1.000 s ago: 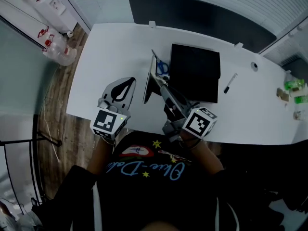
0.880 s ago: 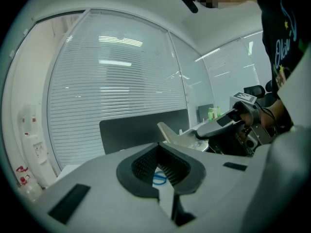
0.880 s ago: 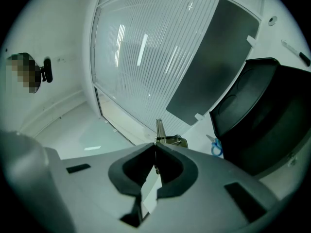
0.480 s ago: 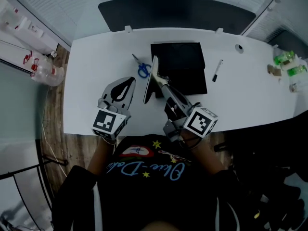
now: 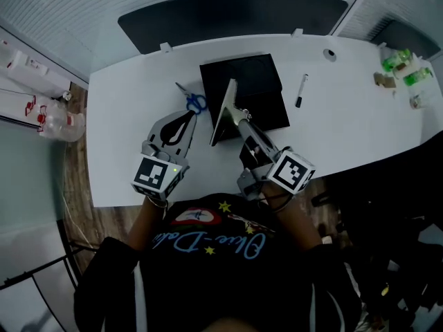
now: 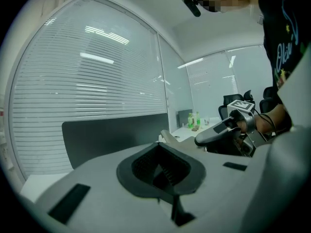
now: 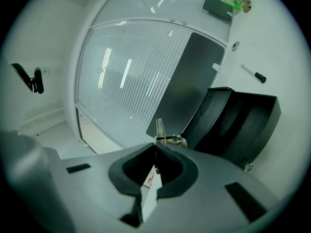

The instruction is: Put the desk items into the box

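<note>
A black open box [image 5: 252, 88] sits at the middle of the white desk [image 5: 131, 151]. My right gripper [image 5: 243, 118] is shut on a thin pale board [image 5: 223, 113] that stands on edge at the box's front left corner. In the right gripper view the board [image 7: 147, 194] runs between the jaws, with a metal clip [image 7: 170, 140] at its far end and the box [image 7: 238, 125] to the right. Blue-handled scissors [image 5: 194, 102] lie left of the box, a marker pen [image 5: 301, 90] right of it. My left gripper [image 5: 185, 118] hovers near the scissors, shut with nothing in it.
Green bottles and small packets [image 5: 401, 68] stand at the desk's far right end. A dark panel [image 5: 228, 16] runs behind the desk, and a round cable hole [image 5: 330, 54] sits near the back edge. The desk's front edge [image 5: 138, 199] is just under both grippers.
Both grippers have moved right across the desk. The board has passed the scissors, which now lie to its left, and reached the box's front left corner.
</note>
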A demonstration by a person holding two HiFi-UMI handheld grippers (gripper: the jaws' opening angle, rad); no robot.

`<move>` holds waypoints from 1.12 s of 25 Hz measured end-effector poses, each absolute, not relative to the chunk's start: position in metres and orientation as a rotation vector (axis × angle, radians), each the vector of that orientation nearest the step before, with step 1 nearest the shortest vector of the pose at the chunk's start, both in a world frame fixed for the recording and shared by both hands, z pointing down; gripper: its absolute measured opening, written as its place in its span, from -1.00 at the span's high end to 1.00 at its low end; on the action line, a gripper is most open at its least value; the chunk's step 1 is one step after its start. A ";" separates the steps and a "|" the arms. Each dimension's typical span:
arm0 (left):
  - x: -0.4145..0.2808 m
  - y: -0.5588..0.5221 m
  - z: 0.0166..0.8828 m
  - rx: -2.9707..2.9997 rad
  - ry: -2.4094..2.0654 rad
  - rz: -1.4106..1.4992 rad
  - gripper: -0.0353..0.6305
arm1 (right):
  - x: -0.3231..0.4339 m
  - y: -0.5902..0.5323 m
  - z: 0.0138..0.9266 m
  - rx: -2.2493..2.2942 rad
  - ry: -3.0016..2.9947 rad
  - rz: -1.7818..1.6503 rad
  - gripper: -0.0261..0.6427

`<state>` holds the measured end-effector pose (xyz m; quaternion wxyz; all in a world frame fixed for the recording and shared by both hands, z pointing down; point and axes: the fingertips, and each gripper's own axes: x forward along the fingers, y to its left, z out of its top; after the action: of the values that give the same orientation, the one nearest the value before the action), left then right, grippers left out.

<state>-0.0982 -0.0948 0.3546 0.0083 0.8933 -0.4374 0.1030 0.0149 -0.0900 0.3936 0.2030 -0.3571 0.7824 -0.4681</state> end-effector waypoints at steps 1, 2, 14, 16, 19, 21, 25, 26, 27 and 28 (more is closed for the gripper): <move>-0.097 -0.096 0.354 2.796 -1.360 0.322 0.87 | 0.016 -0.090 0.394 -1.000 2.166 -1.313 0.88; -0.096 -0.096 0.354 2.804 -1.353 0.318 0.87 | 0.018 -0.091 0.394 -1.006 2.150 -1.320 0.88; -0.087 -0.099 0.358 2.825 -1.284 0.355 0.87 | 0.038 -0.089 0.417 -1.109 1.974 -1.400 0.88; -0.086 -0.099 0.358 2.830 -1.273 0.355 0.87 | 0.041 -0.089 0.420 -1.126 1.961 -1.399 0.88; -0.083 -0.099 0.358 2.843 -1.256 0.344 0.87 | 0.046 -0.090 0.426 -1.140 1.932 -1.402 0.88; -0.082 -0.099 0.358 2.839 -1.257 0.349 0.87 | 0.050 -0.091 0.430 -1.151 1.898 -1.414 0.88; -0.083 -0.098 0.361 2.835 -1.254 0.360 0.87 | 0.057 -0.090 0.440 -1.198 1.829 -1.442 0.88; -0.083 -0.098 0.361 2.833 -1.256 0.364 0.87 | 0.059 -0.090 0.444 -1.219 1.809 -1.454 0.88; -0.084 -0.098 0.361 2.828 -1.260 0.372 0.87 | 0.061 -0.090 0.447 -1.234 1.794 -1.460 0.88; -0.085 -0.098 0.362 2.820 -1.268 0.383 0.87 | 0.062 -0.091 0.448 -1.239 1.787 -1.455 0.88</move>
<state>-0.0850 -0.0982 0.3618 0.0132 0.9051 -0.4069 0.1230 0.0617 -0.0913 0.4476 0.2598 -0.4572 0.6596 -0.5371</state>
